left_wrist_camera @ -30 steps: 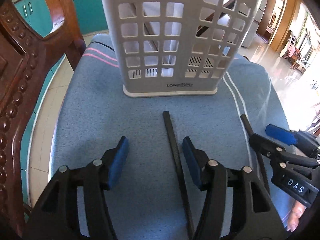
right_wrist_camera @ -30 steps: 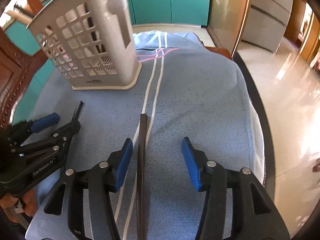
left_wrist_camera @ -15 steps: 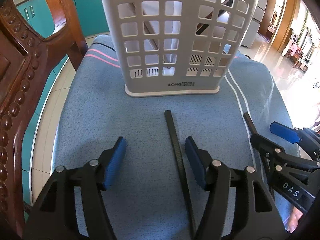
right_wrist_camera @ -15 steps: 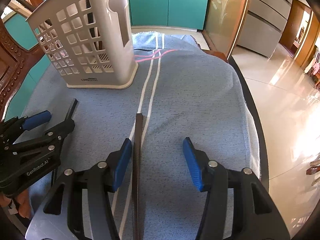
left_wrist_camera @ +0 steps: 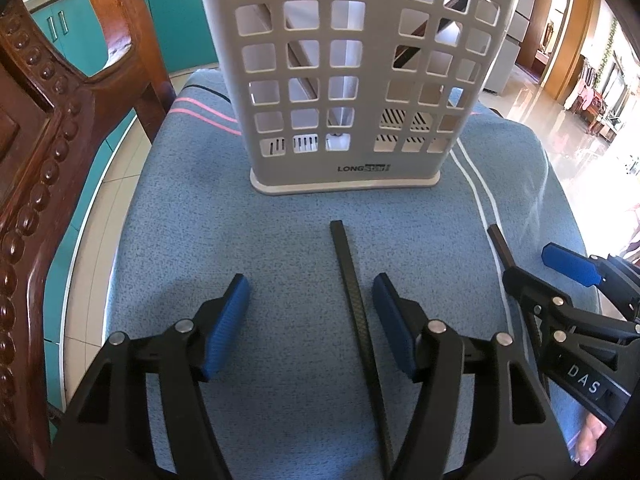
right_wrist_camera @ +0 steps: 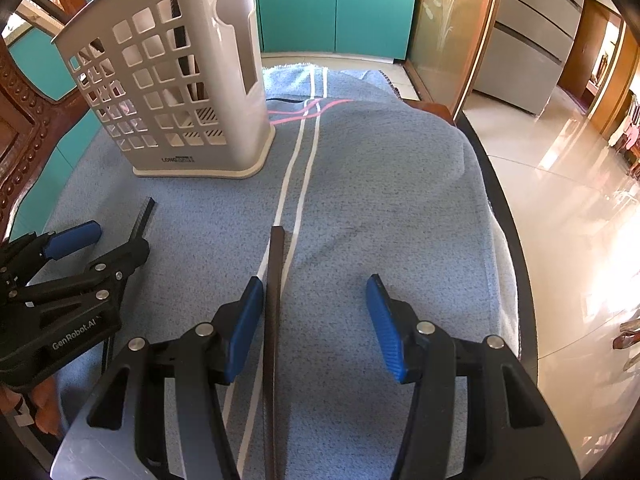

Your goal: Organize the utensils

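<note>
A grey lattice utensil holder (left_wrist_camera: 352,80) (right_wrist_camera: 176,92) stands upright on a blue towel (left_wrist_camera: 248,248), with dark sticks showing through its holes. One black chopstick (left_wrist_camera: 354,308) lies flat on the towel between the fingers of my left gripper (left_wrist_camera: 311,284), close to the right pad; the jaws are open and not pressing it. A second dark chopstick (right_wrist_camera: 275,280) lies between the fingers of my right gripper (right_wrist_camera: 314,284), right beside the left pad, also unpressed. Each gripper shows in the other's view: the right gripper (left_wrist_camera: 536,270) and the left gripper (right_wrist_camera: 108,240).
A carved wooden chair back (left_wrist_camera: 44,152) rises at the left edge of the towel. The towel (right_wrist_camera: 380,184) has white and pink stripes and drapes over a dark table rim (right_wrist_camera: 508,216) on the right. Beyond lie a shiny tiled floor (right_wrist_camera: 560,208) and teal cabinets (right_wrist_camera: 336,4).
My left gripper's jaws have spread a little wider around the chopstick. Both hands and both chopsticks stay where they were.
</note>
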Tool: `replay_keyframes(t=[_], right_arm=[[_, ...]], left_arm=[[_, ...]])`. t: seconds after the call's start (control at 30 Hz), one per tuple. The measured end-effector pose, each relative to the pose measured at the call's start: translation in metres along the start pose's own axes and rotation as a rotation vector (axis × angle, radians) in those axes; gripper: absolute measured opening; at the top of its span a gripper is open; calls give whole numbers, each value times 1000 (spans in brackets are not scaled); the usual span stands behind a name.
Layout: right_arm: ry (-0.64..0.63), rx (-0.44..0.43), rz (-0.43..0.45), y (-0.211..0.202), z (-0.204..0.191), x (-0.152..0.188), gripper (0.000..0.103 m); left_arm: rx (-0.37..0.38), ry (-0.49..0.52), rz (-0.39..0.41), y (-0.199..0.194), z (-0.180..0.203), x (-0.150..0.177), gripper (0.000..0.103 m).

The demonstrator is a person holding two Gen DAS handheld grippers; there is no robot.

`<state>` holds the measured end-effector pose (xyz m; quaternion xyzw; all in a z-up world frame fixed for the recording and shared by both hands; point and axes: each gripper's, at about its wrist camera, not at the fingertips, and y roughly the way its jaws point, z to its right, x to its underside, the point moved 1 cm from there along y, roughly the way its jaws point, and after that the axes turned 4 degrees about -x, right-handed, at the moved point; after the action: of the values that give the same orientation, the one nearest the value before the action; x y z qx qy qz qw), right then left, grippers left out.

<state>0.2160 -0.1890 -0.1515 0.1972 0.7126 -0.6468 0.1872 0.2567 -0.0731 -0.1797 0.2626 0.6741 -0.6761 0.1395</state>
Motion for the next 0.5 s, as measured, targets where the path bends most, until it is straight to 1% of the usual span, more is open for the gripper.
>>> replay_keyframes(t=[0.07, 0.1, 0.13, 0.17, 0.2, 0.23, 0.3, 0.33, 0.4, 0.47, 0.5], right_arm=[[-5, 3, 2, 0, -1, 1, 53], [-12, 3, 6, -1, -2, 1, 49], [-21, -1, 12, -1, -3, 2, 37], [-29, -8, 15, -2, -5, 2, 30], [-36, -30, 16, -3, -7, 2, 15], [-39, -50, 12, -3, -9, 3, 8], [-55, -44, 15, -3, -13, 4, 8], [-62, -40, 18, -3, -14, 5, 8], [-64, -45, 21, -5, -15, 6, 8], [-58, -43, 24, -6, -14, 6, 8], [-55, -42, 25, -6, -15, 6, 8]], left_arm=[[0, 1, -1, 0, 0, 0, 65], [0, 1, -1, 0, 1, 0, 65], [0, 1, -1, 0, 1, 0, 65], [1, 2, -1, -2, 0, 2, 64], [3, 5, -1, -3, 1, 1, 61], [7, 11, -1, -3, 2, 1, 59], [16, 22, 0, -5, 5, 1, 46], [23, 28, 0, -5, 5, 1, 42], [38, 37, -2, -7, 6, 1, 21], [58, 38, -12, -8, 6, 1, 12], [62, 35, -14, -8, 6, 1, 11]])
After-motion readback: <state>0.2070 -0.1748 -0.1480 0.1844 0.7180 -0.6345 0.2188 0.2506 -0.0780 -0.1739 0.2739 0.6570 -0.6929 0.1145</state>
